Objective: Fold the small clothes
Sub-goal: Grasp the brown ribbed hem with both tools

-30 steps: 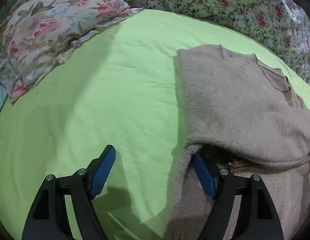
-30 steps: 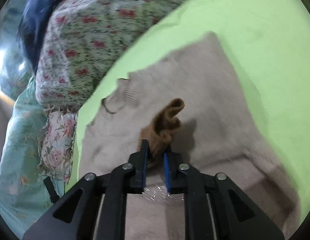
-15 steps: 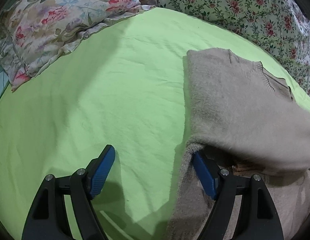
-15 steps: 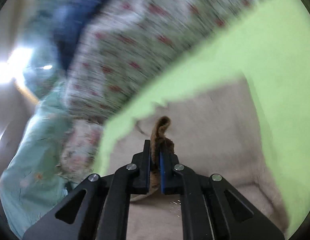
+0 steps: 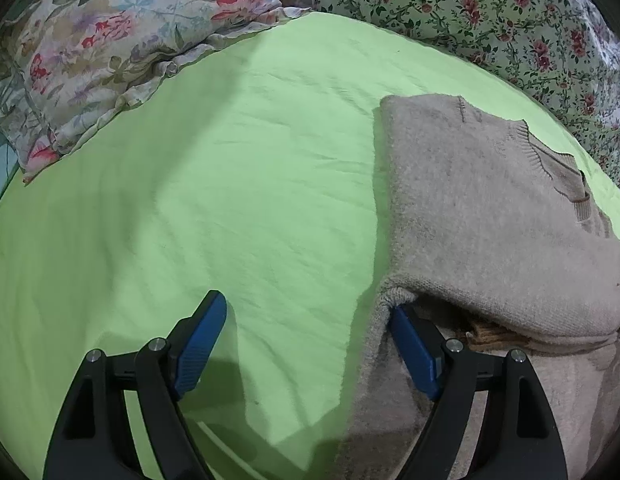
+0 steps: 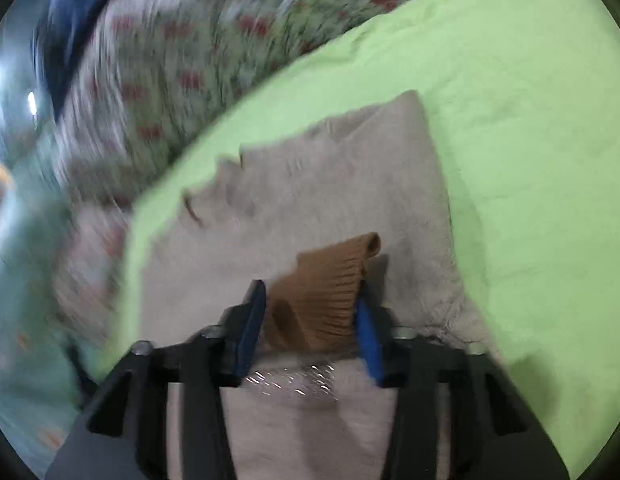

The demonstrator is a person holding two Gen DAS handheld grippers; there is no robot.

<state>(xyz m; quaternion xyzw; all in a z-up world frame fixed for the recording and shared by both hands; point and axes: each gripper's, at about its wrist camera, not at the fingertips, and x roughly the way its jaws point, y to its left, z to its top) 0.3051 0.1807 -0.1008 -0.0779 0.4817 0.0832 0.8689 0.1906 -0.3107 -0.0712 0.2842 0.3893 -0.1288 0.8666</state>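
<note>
A beige knitted sweater [image 5: 489,216] lies partly folded on the green bedsheet [image 5: 230,200]; it also shows in the right wrist view [image 6: 329,184]. My left gripper [image 5: 306,320] is open, its right finger tucked under the sweater's folded edge, its left finger over bare sheet. My right gripper [image 6: 310,300] is open, and the sweater's brown ribbed cuff [image 6: 325,296] lies loosely between its fingers above the sweater. A bit of brown ribbing [image 5: 489,334] peeks out under the fold.
A floral pillow [image 5: 122,48] lies at the back left. A floral quilt [image 5: 489,12] runs along the back and right; it is blurred in the right wrist view [image 6: 170,80]. The green sheet [image 6: 529,140] extends right of the sweater.
My right gripper has opened; the brown cuff it was pinching now spreads loosely between the fingers. The right view has swung. My left gripper has barely moved.
</note>
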